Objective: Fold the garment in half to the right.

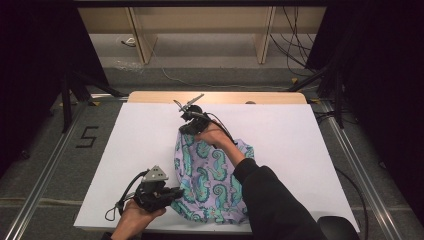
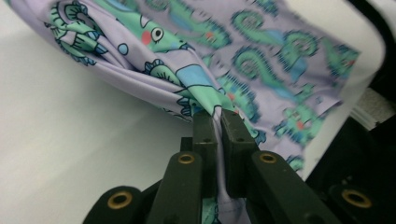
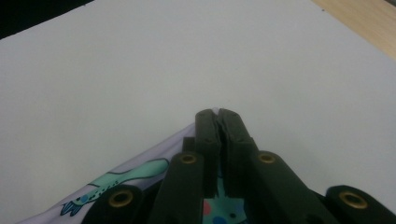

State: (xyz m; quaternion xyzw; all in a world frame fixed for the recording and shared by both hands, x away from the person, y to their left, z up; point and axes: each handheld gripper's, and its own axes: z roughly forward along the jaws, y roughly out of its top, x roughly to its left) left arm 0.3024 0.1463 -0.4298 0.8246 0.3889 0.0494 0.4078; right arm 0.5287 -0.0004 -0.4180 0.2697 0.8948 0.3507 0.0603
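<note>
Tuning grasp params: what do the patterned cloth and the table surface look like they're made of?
Patterned cloth: thin, soft knit or stretch fabric, probably synthetic, matte with a slight sheen; it bunches into soft folds where the left gripper pinches it. Table surface: smooth matte white sheet, perhaps paper or laminate, laid over a light wood top exposed at the far edge.

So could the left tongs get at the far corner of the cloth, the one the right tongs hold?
Probably not as things stand. The left tongs are shut on the near edge of the cloth, and the right tongs already pinch the far corner, with that hand over it.
</note>
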